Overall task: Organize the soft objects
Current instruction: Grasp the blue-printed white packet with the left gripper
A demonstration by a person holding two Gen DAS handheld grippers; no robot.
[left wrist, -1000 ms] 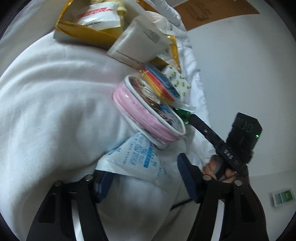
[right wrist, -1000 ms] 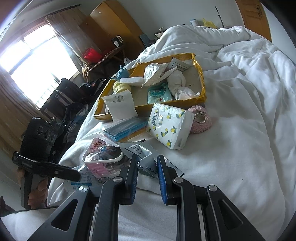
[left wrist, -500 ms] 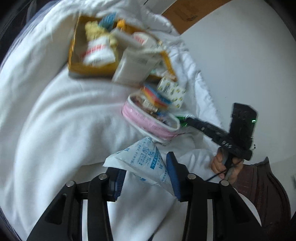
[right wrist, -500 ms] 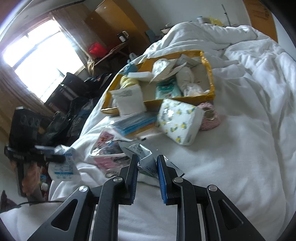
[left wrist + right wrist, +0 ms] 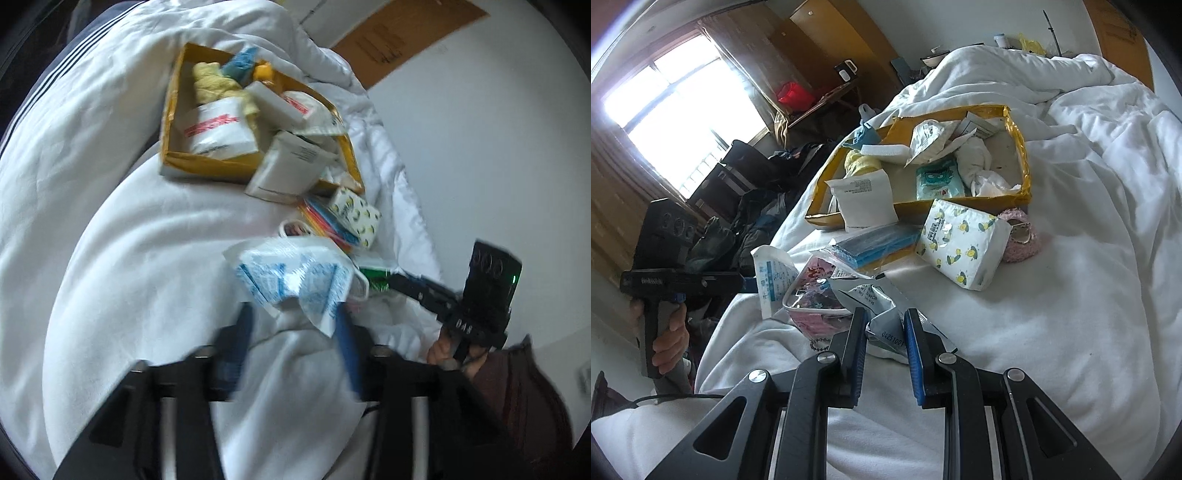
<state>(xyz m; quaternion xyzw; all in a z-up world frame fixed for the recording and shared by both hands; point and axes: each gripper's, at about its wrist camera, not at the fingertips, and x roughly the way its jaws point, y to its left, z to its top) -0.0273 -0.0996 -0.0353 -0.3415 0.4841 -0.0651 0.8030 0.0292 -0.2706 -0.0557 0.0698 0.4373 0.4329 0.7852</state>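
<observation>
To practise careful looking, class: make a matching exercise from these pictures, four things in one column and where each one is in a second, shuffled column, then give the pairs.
Things
1. teal wipes pack
2. lemon-print tissue pack
3. blue-and-white packet
4. grey foil pouch

Places
A. gripped by the right tool
B. inside the yellow box
C. held by the left tool
D. on the duvet, in front of the box

Pairs: 1-B, 2-D, 3-C, 4-A
</observation>
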